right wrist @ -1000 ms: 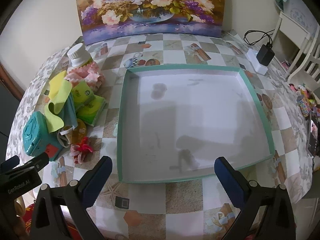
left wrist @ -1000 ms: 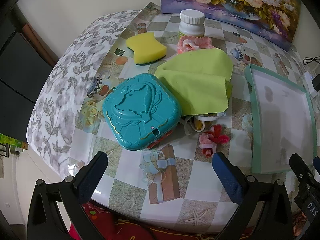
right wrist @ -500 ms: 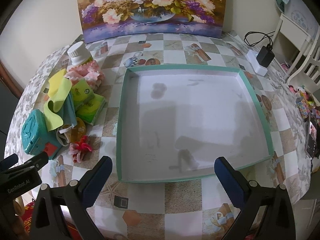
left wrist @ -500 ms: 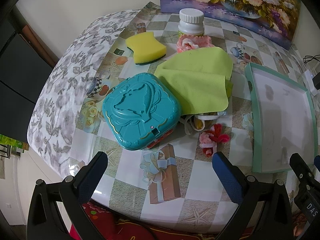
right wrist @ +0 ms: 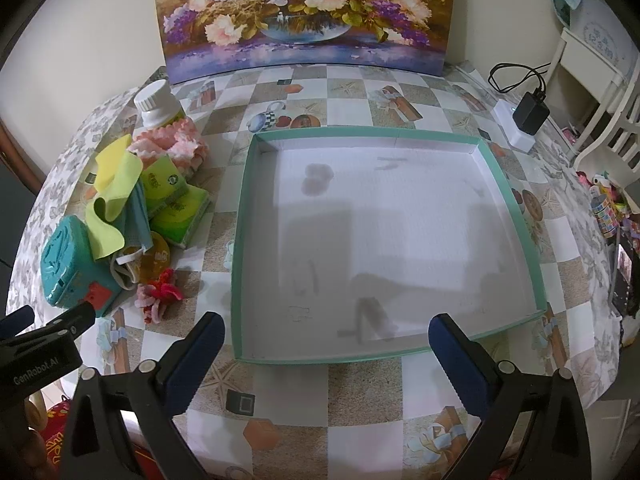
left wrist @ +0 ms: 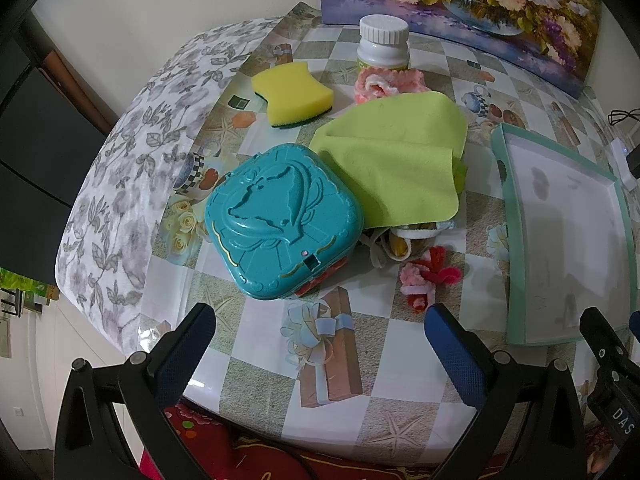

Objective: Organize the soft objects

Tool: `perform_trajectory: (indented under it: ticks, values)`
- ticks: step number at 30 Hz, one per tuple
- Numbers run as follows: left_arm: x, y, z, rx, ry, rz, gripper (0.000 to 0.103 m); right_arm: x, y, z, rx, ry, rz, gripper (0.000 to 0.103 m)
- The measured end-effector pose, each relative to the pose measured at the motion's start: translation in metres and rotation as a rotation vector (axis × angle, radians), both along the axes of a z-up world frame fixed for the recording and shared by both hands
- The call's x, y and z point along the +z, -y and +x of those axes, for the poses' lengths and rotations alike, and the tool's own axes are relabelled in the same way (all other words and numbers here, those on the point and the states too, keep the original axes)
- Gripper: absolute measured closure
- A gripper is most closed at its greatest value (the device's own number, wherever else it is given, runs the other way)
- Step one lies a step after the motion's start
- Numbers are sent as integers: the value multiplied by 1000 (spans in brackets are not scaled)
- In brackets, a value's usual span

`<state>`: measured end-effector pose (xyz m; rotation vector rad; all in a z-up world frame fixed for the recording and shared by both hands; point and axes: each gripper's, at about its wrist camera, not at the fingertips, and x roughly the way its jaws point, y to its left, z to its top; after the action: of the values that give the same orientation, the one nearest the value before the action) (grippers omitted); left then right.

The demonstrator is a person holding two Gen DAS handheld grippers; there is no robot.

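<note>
Right wrist: checkered tablecloth (right wrist: 360, 392), floral painting (right wrist: 304, 16), possibly chair (right wrist: 600, 92).

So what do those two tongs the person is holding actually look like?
Both look alike. The left tongs and right tongs each have two black plastic arms with round silver bolt heads, ending in dark blue, finely textured fingertips. In the right view, the left tool's black body carries white lettering, "GenRobot.AI". No cables or sleeves show.
</note>
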<state>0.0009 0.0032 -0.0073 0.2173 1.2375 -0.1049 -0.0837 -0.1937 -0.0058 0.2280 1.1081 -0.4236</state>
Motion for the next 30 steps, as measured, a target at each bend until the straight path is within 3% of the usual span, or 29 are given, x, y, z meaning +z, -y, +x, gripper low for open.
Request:
perform_trajectory:
  ticks: [30]
  values:
    - [-1, 1, 0, -2, 0, 7, 0, -2, -1, 0, 3, -9, -4, 0]
